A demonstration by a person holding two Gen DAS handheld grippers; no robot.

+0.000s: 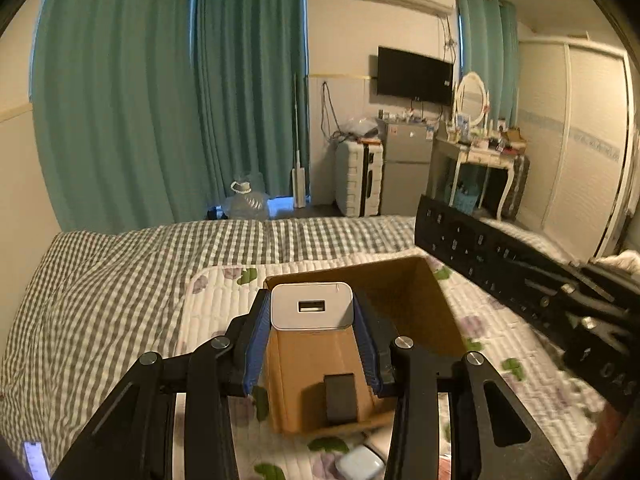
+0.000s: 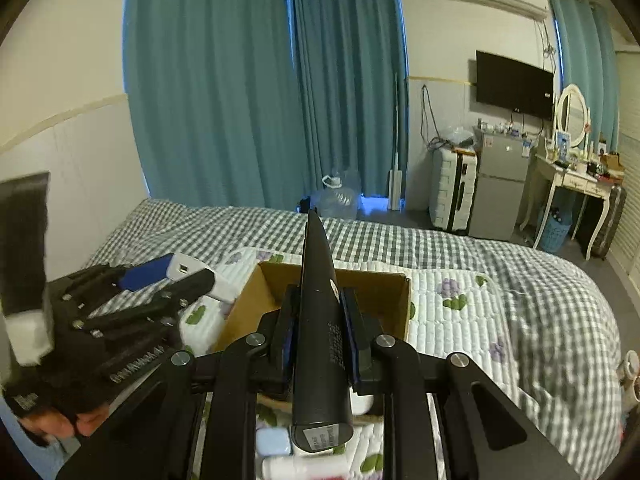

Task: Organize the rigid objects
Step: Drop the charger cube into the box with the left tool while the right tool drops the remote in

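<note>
My left gripper [image 1: 312, 312] is shut on a white USB charger [image 1: 312, 306] and holds it above an open cardboard box [image 1: 404, 280] on the bed; a dark flat item [image 1: 340, 398] lies inside the box. My right gripper [image 2: 316, 316] is shut on a long black remote control [image 2: 320, 320], which points forward over the same box [image 2: 380, 292]. The remote also shows at the right of the left wrist view [image 1: 500, 264]. The left gripper with the charger [image 2: 184, 270] shows at the left of the right wrist view.
The box sits on a white floral quilted pad [image 1: 224, 312] over a checked bedspread [image 1: 100, 280]. Small white items [image 1: 360, 462] lie on the pad near me; more show in the right wrist view [image 2: 276, 442]. Beyond the bed stand a suitcase [image 2: 452, 188], fridge and dressing table.
</note>
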